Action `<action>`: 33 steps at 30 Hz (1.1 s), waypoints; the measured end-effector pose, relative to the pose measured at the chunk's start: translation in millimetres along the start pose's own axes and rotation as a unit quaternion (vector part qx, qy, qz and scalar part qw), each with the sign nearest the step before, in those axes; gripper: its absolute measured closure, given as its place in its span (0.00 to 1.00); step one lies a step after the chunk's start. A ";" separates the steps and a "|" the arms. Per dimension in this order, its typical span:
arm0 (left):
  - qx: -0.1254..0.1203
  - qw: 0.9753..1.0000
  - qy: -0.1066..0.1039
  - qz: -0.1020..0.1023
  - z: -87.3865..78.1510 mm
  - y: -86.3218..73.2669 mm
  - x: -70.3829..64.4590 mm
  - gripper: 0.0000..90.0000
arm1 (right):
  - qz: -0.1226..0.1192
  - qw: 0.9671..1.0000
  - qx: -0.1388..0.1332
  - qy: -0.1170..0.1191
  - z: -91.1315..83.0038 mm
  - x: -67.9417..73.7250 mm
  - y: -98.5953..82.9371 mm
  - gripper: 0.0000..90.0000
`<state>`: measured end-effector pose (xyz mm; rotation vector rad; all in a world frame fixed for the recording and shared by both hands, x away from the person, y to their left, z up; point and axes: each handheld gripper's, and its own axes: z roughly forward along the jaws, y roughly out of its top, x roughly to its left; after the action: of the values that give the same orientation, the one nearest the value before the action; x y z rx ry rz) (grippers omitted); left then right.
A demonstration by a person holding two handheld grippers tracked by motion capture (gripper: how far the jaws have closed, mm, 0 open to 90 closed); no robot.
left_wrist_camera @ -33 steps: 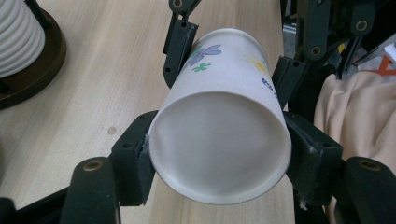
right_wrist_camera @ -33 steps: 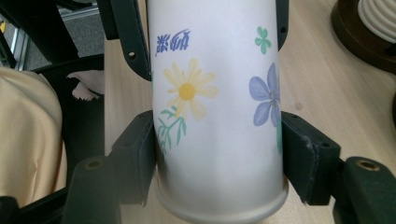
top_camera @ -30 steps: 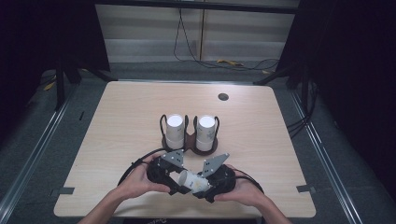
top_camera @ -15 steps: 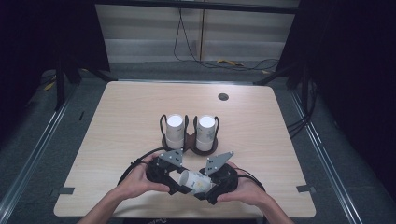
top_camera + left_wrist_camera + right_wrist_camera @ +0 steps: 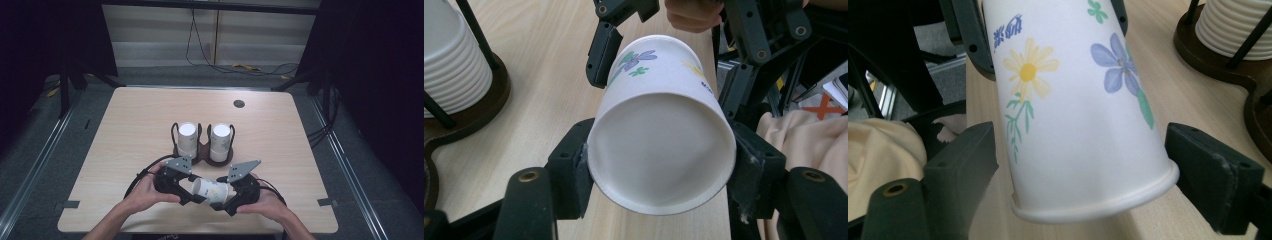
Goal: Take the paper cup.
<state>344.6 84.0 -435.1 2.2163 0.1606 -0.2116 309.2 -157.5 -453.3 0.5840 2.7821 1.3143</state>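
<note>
White paper cup printed with flowers lies sideways above the wooden surface, left claw clamped on its base, right claw parted around its rim.

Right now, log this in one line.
paper cup: sideways | left tongs: clamped on it | right tongs: around it, contact unclear

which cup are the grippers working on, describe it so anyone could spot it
On the wooden table, near the front edge, a paper cup lies on its side between the left gripper and right gripper. Unlike the upright white stacks in the rack, it has printed flowers.
</note>
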 end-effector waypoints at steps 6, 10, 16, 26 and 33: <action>-0.022 1.000 0.005 -0.007 -3.2 -0.5 1.2 0.40 | 0.011 0.999 -0.030 -0.003 -7.0 -2.5 -1.9 0.16; -0.045 0.999 0.010 -0.011 -7.4 0.9 0.4 0.40 | 0.021 0.999 -0.050 -0.006 -12.4 -5.1 -3.3 0.16; -0.053 0.998 0.004 -0.015 -8.4 1.1 0.2 0.40 | 0.032 0.997 -0.077 -0.001 -18.2 -6.7 -4.2 0.16; -0.074 0.997 0.002 -0.021 -9.0 0.6 -0.3 0.40 | 0.043 0.994 -0.104 0.011 -24.1 -9.0 -6.7 0.15; -0.097 0.995 0.002 -0.029 -9.8 -0.1 0.2 0.40 | 0.048 0.991 -0.124 0.015 -29.6 -10.1 -7.1 0.16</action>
<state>345.7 91.9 -429.4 2.0214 0.2368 -0.2141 311.3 -187.0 -440.9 0.6941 2.5839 1.6673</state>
